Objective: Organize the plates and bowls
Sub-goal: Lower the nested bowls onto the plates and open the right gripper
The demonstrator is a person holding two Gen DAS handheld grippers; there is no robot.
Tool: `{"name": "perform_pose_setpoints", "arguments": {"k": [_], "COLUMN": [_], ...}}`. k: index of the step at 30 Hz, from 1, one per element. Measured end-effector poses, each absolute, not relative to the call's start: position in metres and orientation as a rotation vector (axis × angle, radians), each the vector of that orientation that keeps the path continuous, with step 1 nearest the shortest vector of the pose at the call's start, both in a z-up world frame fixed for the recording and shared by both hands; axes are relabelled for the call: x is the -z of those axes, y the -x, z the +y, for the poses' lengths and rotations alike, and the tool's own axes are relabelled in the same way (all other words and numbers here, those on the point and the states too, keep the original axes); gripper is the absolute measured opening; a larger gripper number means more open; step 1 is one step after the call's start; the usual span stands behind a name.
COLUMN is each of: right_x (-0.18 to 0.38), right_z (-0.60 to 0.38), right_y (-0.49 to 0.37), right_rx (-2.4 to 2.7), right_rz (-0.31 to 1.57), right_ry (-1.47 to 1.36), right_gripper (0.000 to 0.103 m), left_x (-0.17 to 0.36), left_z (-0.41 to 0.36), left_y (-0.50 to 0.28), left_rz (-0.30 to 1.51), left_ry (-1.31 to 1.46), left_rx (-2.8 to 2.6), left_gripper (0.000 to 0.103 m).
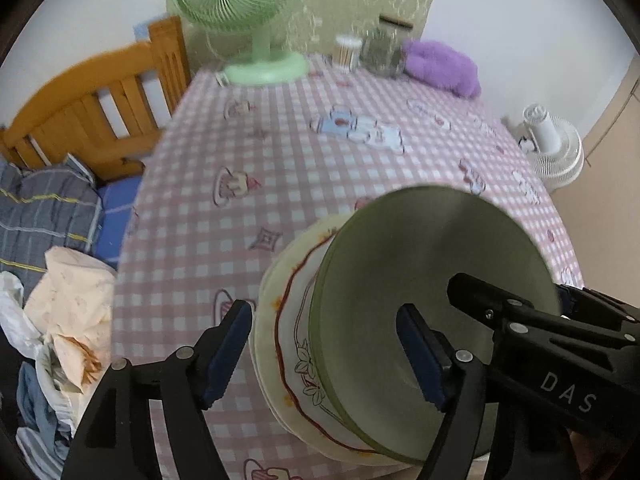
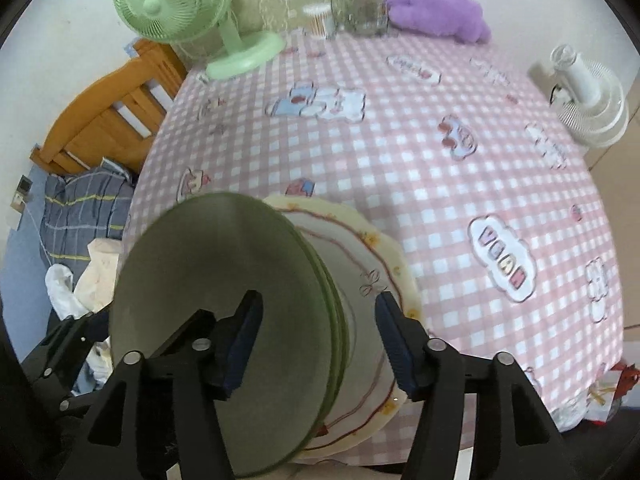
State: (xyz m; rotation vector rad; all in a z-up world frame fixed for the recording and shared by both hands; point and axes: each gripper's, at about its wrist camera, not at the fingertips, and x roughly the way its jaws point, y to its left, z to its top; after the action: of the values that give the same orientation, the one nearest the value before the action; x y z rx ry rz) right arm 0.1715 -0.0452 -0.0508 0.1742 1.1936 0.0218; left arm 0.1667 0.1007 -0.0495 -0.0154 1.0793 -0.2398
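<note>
- 2 grippers straddle the same stack at the lower middle of both views: a green bowl [image 1: 432, 264] sits on cream plates with a red wavy line [image 1: 292, 320], near the table's close edge on the pink checked tablecloth [image 1: 240, 184].
- The left gripper [image 1: 324, 356] is spread; 1 blue pad sits outside the plates, the other inside the bowl, and neither seems to press.
- The right gripper [image 2: 320, 344] is likewise spread across the bowl's rim and the plates [image 2: 360, 264], with gaps showing at both pads.
- No earlier view is given, so I judge the stack as just set down or about to be gripped.
- To release well, lift both tools straight up so no pad drags a rim.
- The stack looks close to the edge; nudging it toward the green desk fan [image 1: 240, 12] would be safer.
</note>
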Motion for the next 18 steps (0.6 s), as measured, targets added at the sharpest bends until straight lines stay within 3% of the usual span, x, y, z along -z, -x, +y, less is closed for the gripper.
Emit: {"name": "perform_pose_setpoints", "arguments": {"k": [11, 14, 18], "right_x": [-0.002, -0.010, -0.015], "right_z": [-0.065, -0.077, -0.099], "right_y": [-0.136, -0.121, -0.099], "right_rx": [-0.073, -0.074, -0.080], "right_rz": [0.967, 0.902, 0.847], "right_ry": [-0.107, -0.057, -0.058], "right_gripper": [0.065, 0.076, 0.084], "left_x": [0.006, 0.000, 0.000], "left_z": [0.081, 0.068, 0.059], "left_y": [-0.121, -0.099, -0.075], "left_rz": [0.849, 0.775, 0.718], "left_ry": [0.020, 0.012, 0.030], "left_rx": [0.147, 0.087, 0.038], "left_gripper": [0.086, 0.093, 0.103]}}
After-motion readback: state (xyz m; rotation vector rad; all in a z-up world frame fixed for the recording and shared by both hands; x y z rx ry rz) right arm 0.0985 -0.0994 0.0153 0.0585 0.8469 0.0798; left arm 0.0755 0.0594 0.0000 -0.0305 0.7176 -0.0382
